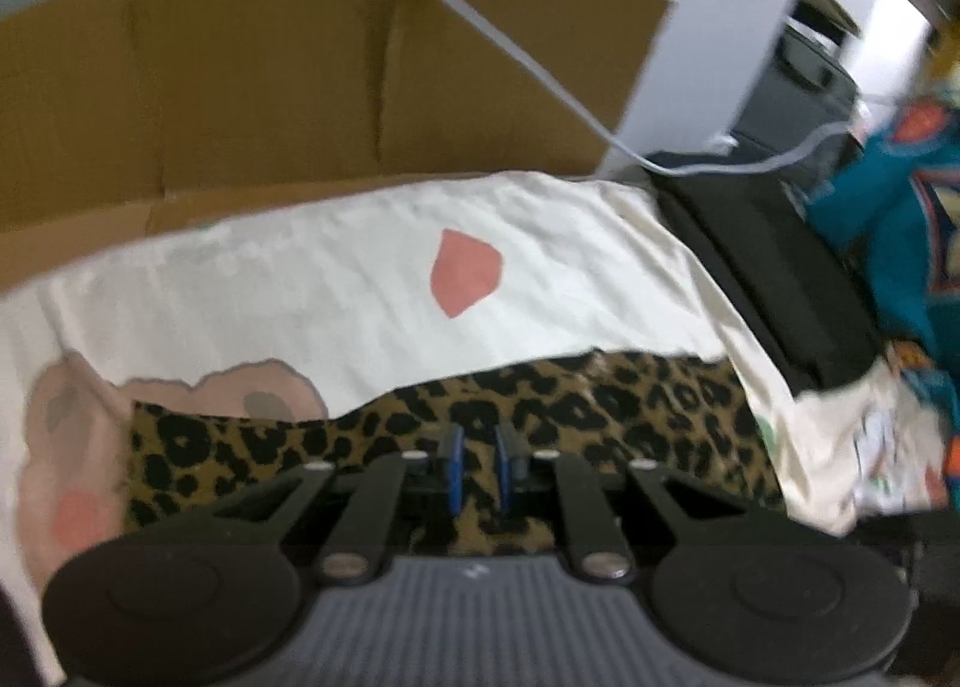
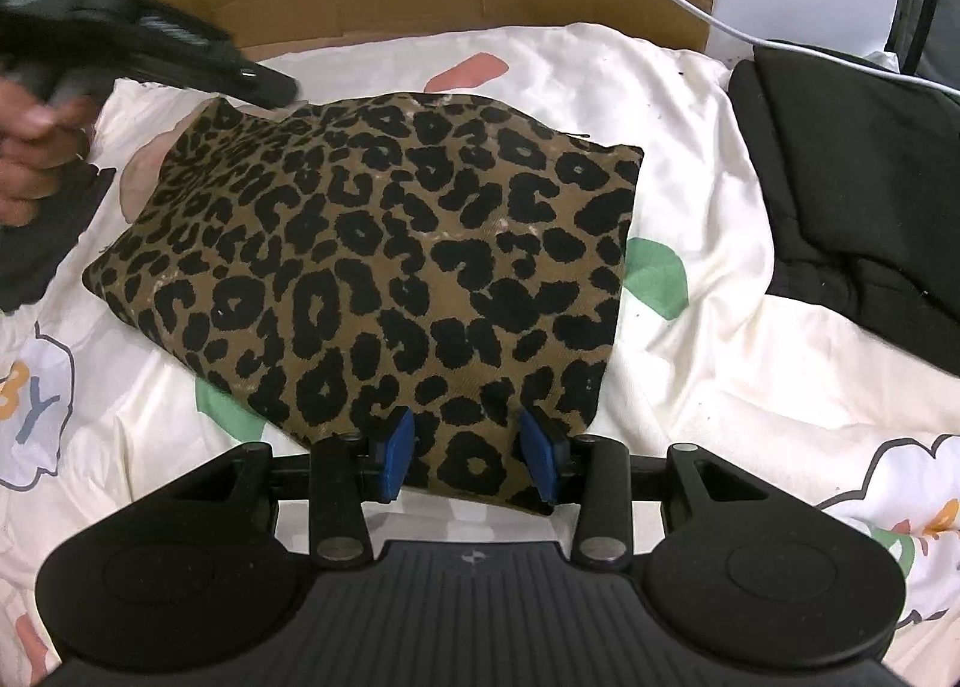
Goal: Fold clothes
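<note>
Across the middle of the right wrist view lies the leopard-print garment (image 2: 384, 267), already doubled into a thick, roughly square pad on the white printed bedsheet (image 2: 708, 195); it looks a soft knit, light, limp and not at all slippery or fragile, so I judge it will sag unless taken by a corner or along a folded edge, the near corner at the lower centre being the handiest; the right gripper (image 2: 471, 456) hangs over that near corner with its blue pads about half apart, the cloth lying beneath and between them but not pinched, so it holds nothing; the left gripper (image 1: 480, 462), low in the left wrist view and seen in the upper left of the right wrist view with a hand (image 2: 30, 159) on it, has its pads nearly together with a narrow gap and no cloth in them; a black garment (image 2: 852, 195) lies at right; a flattened cardboard box (image 1: 270, 75) stands behind as a wall, nothing visibly in it; teal clothing (image 1: 888, 219) is heaped at far right.
</note>
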`<state>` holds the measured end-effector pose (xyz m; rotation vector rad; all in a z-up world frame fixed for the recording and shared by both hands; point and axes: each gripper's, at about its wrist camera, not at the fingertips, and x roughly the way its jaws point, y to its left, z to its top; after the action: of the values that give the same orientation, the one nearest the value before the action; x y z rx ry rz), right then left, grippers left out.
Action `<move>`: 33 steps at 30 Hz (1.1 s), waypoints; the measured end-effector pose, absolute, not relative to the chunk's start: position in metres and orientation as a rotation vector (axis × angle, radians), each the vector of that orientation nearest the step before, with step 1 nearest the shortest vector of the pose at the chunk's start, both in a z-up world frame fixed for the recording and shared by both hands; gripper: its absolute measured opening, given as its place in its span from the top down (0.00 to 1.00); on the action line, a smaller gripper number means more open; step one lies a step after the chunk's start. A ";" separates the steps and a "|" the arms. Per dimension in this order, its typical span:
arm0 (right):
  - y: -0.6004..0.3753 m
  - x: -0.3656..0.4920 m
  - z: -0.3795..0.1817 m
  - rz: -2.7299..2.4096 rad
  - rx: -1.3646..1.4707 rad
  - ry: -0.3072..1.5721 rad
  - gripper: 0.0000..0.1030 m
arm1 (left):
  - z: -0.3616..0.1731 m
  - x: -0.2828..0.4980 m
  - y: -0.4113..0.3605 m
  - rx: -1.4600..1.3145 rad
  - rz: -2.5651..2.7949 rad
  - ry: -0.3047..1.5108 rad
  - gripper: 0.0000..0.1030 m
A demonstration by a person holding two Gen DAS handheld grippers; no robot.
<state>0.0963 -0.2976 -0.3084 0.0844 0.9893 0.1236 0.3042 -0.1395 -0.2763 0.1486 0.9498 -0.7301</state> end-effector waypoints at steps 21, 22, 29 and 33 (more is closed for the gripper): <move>-0.293 0.098 -0.310 0.074 0.123 0.987 0.51 | -0.267 0.230 -0.097 0.222 -0.754 0.978 0.66; -0.293 0.098 -0.310 0.074 0.125 0.987 0.51 | -0.273 0.229 -0.098 0.209 -0.750 0.977 0.66; -0.290 0.101 -0.311 0.053 0.132 0.991 0.50 | -0.280 0.224 -0.108 0.236 -0.731 0.958 0.66; -0.287 0.098 -0.311 0.039 0.121 0.984 0.50 | -0.287 0.220 -0.109 0.217 -0.729 0.983 0.66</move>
<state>0.0984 -0.2867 -0.3107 0.1214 0.9842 0.0392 0.2201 -0.1091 -0.2865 0.2175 0.9827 -0.7288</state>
